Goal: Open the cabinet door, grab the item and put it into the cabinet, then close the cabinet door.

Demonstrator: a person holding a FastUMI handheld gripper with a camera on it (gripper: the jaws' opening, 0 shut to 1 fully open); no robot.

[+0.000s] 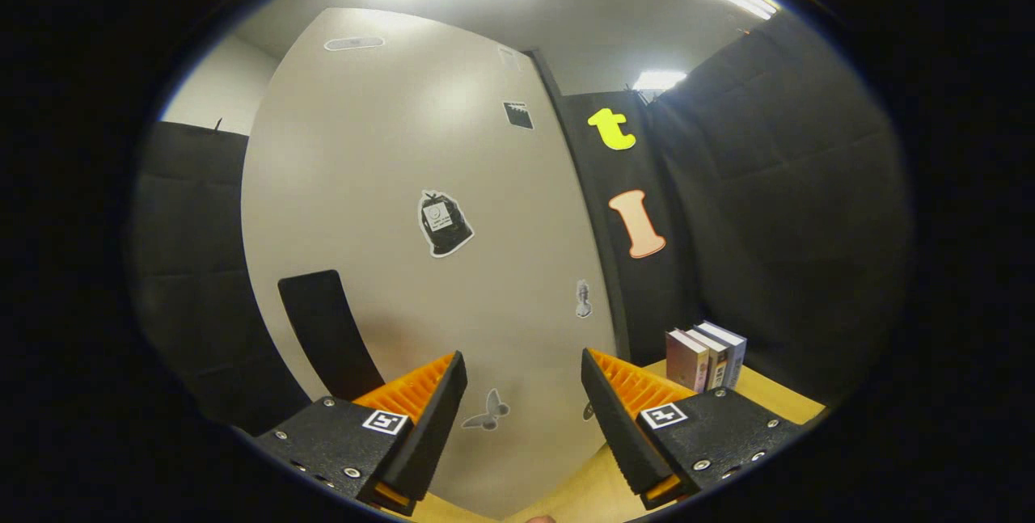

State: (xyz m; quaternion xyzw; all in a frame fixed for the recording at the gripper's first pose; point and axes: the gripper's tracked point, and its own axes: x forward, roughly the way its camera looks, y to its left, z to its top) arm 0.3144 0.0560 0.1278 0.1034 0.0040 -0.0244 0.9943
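Plainly, at the start or at the very end, by the look of it.
Cabinet door (420, 264): shut, filling most of the space ahead of the tongs, pale and flat, dotted with small stickers.
Handle (327, 333): dark upright strip low on the door, just ahead of the left finger and a little to its outside, not touched.
Tongs (524, 390): spread wide, nothing between the fingers, pointed at the lower part of the door (no contact with it to be made out).
Item: probably one of the books (705, 357), a small row of them standing upright on the desk (776, 398), beyond the right finger and beside the cabinet's right edge, near the black cloth wall.
Inside of the cabinet: hidden behind the shut door, so no telling what sits there.
Done so far: cannot be settled from this view alone; shut door and empty tongs fit either an untouched task or a finished one.
Likelier reading: opening not yet begun, given books waiting outside on the desk and the handle close to the left finger.
Left, on that reading: everything, namely pulling the door open by the handle, fetching a book, setting it inside, shutting the door.
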